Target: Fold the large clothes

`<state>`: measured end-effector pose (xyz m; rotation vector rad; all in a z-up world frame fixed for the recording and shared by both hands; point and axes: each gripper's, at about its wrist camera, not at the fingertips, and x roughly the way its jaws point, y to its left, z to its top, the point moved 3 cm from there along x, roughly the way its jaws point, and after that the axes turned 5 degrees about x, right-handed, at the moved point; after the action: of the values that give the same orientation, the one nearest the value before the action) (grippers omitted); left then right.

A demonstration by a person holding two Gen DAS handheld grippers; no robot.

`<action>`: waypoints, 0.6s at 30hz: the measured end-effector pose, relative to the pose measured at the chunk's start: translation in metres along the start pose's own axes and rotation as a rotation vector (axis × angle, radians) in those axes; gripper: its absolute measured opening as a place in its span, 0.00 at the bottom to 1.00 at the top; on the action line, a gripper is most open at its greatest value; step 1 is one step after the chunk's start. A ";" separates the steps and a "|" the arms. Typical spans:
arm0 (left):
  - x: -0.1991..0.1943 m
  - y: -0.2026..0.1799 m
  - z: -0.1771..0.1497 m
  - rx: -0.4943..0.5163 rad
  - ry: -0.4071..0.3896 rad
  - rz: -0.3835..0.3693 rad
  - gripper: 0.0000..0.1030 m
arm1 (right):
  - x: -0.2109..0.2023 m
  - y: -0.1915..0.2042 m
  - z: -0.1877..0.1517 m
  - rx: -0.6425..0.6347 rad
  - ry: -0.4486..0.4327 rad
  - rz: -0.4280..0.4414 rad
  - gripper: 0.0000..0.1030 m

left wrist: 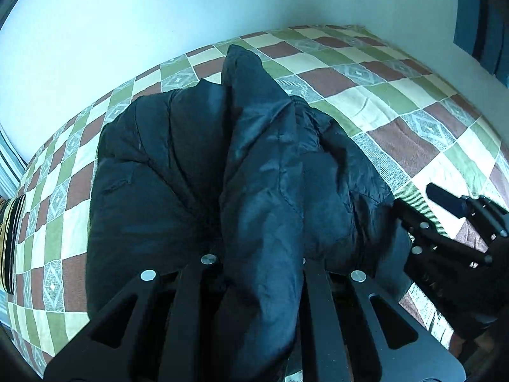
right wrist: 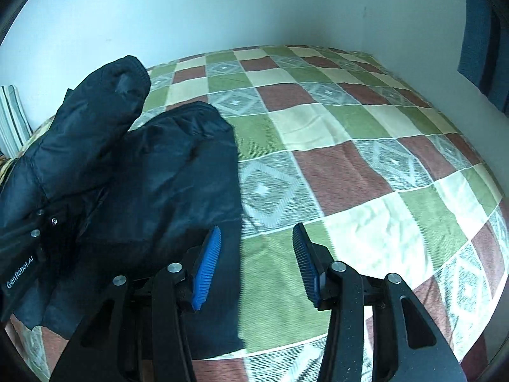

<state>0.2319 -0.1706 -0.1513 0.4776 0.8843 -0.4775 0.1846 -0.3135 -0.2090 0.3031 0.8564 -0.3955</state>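
A black puffy jacket point(left wrist: 178, 172) lies on a checkered bed cover point(left wrist: 397, 95). My left gripper point(left wrist: 257, 273) is shut on a sleeve of the jacket point(left wrist: 264, 159), which drapes over its fingers and hides the pads. In the right wrist view the jacket point(right wrist: 165, 172) lies at the left with the raised sleeve point(right wrist: 95, 121) above it. My right gripper point(right wrist: 257, 264) is open and empty; its blue left pad point(right wrist: 208, 267) is over the jacket's right edge, the right pad point(right wrist: 305, 264) over the cover. The right gripper also shows in the left wrist view point(left wrist: 445, 222).
The bed point(right wrist: 366, 159) extends far to the right and back, against a white wall point(right wrist: 222, 9). A striped pillow point(left wrist: 11, 242) lies at the left edge. A blue curtain point(right wrist: 480, 31) hangs at the right.
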 end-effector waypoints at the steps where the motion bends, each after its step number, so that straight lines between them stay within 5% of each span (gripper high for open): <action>1: 0.002 -0.002 0.000 0.002 0.000 0.001 0.12 | 0.001 -0.003 0.000 -0.005 0.001 -0.012 0.52; 7: 0.012 -0.016 0.001 0.004 -0.007 0.014 0.11 | 0.009 -0.025 -0.002 -0.007 0.018 -0.066 0.60; 18: 0.021 -0.034 -0.001 0.015 -0.029 0.055 0.11 | 0.016 -0.055 -0.002 0.015 0.040 -0.118 0.61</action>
<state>0.2230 -0.2013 -0.1754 0.5068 0.8379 -0.4400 0.1680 -0.3647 -0.2284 0.2763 0.9138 -0.5073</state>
